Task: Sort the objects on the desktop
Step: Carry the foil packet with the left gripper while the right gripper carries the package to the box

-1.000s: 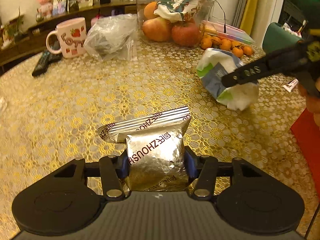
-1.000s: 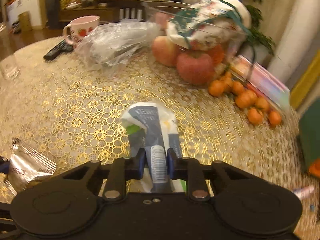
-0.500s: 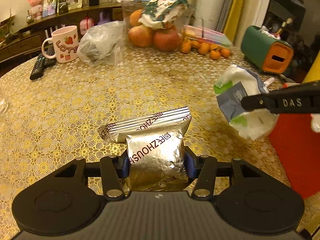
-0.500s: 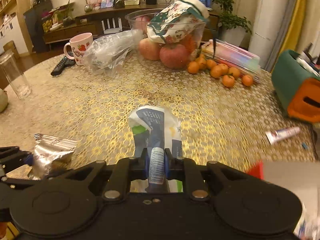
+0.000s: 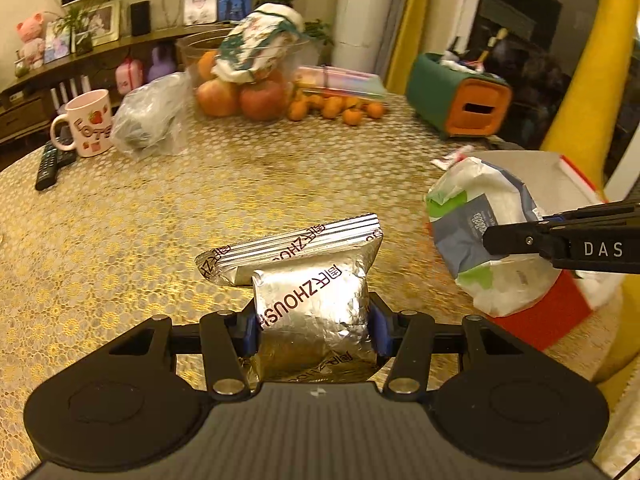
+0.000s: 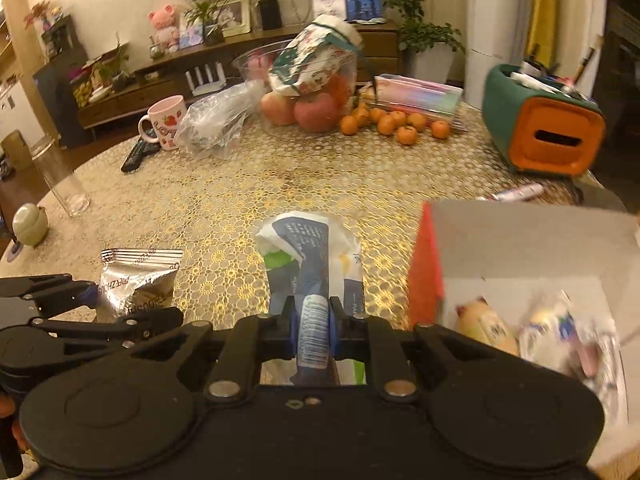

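Note:
My left gripper (image 5: 312,330) is shut on a silver foil snack packet (image 5: 312,276) and holds it above the gold patterned table (image 5: 160,208). That packet (image 6: 138,284) and the left gripper (image 6: 86,308) also show at the lower left of the right wrist view. My right gripper (image 6: 312,326) is shut on a white, blue and green soft pack (image 6: 308,252), lifted off the table. In the left wrist view this pack (image 5: 484,232) hangs beside a red box (image 5: 556,308). The red box (image 6: 426,268) stands open at the right, with several packets inside.
At the back stand a fruit bowl (image 6: 304,80), small oranges (image 6: 392,124), a clear bag (image 6: 216,120), a pink mug (image 6: 166,120), a remote (image 5: 48,164) and a green-orange holder (image 6: 548,124). A glass (image 6: 60,176) and a small green jar (image 6: 30,224) sit left. A tube (image 6: 520,192) lies behind the box.
Both grippers rose and swung right with their packs. The red box came into view at the right, and the soft pack now hangs next to it.

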